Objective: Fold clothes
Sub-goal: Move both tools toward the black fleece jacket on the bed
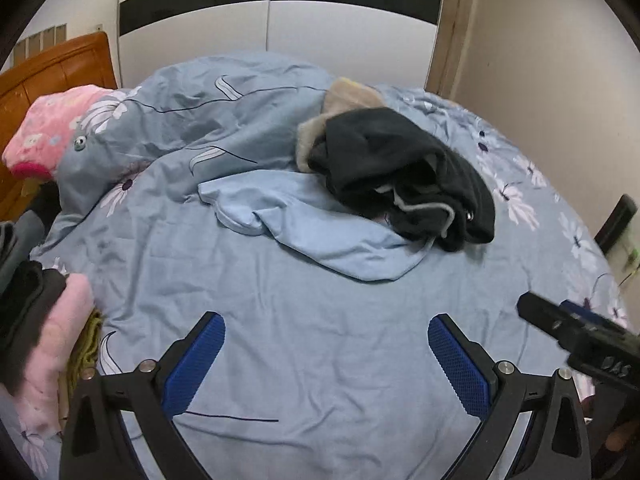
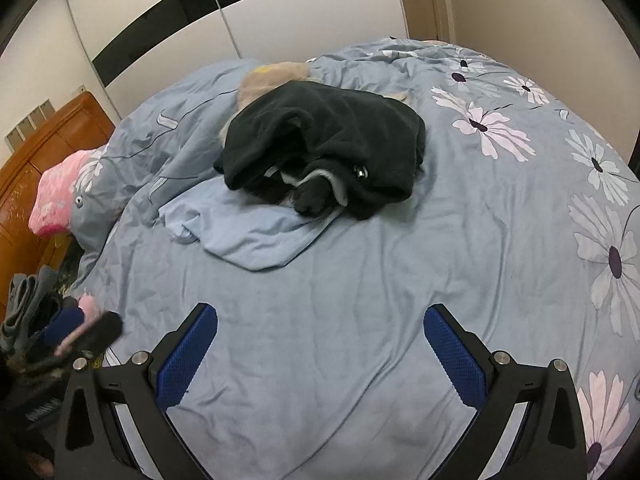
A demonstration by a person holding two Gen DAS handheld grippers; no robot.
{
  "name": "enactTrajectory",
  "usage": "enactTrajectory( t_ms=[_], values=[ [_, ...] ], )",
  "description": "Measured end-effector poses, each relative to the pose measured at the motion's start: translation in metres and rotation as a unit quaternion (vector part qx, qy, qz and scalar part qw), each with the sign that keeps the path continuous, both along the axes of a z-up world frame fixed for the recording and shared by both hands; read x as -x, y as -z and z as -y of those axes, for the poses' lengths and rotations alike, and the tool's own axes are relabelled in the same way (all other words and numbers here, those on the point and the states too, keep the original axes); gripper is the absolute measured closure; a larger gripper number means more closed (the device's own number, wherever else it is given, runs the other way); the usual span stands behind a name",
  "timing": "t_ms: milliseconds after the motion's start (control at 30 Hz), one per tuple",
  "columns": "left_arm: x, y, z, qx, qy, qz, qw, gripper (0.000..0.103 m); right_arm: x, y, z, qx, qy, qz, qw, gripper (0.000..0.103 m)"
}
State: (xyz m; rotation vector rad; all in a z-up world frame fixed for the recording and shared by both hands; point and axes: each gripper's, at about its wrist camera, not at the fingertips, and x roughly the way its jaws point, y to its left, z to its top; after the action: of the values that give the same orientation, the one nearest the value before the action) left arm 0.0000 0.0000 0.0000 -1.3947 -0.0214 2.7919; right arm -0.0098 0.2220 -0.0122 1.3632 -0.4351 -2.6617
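Observation:
A crumpled black hoodie (image 1: 404, 172) with grey drawstrings lies on the bed, partly on a light blue garment (image 1: 316, 232) and against a beige fleece garment (image 1: 344, 100). The same hoodie (image 2: 324, 148), blue garment (image 2: 248, 232) and beige garment (image 2: 268, 76) show in the right wrist view. My left gripper (image 1: 326, 344) is open and empty above bare sheet, well short of the pile. My right gripper (image 2: 320, 336) is open and empty, also short of the pile. The right gripper's body (image 1: 580, 336) shows at the right of the left wrist view.
The bed has a blue floral sheet (image 2: 500, 240) and a bunched duvet (image 1: 200, 120). A stack of dark and pink clothes (image 1: 44, 328) sits at the left edge. A pink pillow (image 1: 52, 128) lies by the wooden headboard (image 1: 52, 68). A wardrobe (image 1: 280, 20) stands behind.

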Motion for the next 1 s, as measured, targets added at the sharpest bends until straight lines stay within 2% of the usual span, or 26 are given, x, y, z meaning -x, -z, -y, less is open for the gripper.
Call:
enactTrajectory(
  t_ms=[133,300,367,633,1000],
  values=[
    [0.005,-0.007,-0.005,-0.008,0.004,-0.013,0.9999,0.0,0.0,-0.001,-0.005,-0.005,0.003,-0.005,1.0,0.0],
    [-0.014,-0.004,-0.014,-0.01,0.021,-0.063,0.9978,0.0,0.0,-0.001,-0.01,-0.009,0.006,-0.01,1.0,0.0],
    [-0.013,0.002,-0.016,-0.011,0.021,-0.06,0.9979,0.0,-0.004,0.001,-0.01,-0.006,0.007,-0.019,1.0,0.0],
    [-0.002,-0.013,-0.037,-0.001,0.021,-0.067,0.9975,0.0,-0.011,0.002,-0.027,0.014,0.0,-0.033,0.999,0.0],
    [0.006,-0.007,-0.04,0.001,0.023,-0.074,0.997,0.0,0.0,0.002,-0.03,0.015,-0.001,-0.034,0.999,0.0]
  ],
)
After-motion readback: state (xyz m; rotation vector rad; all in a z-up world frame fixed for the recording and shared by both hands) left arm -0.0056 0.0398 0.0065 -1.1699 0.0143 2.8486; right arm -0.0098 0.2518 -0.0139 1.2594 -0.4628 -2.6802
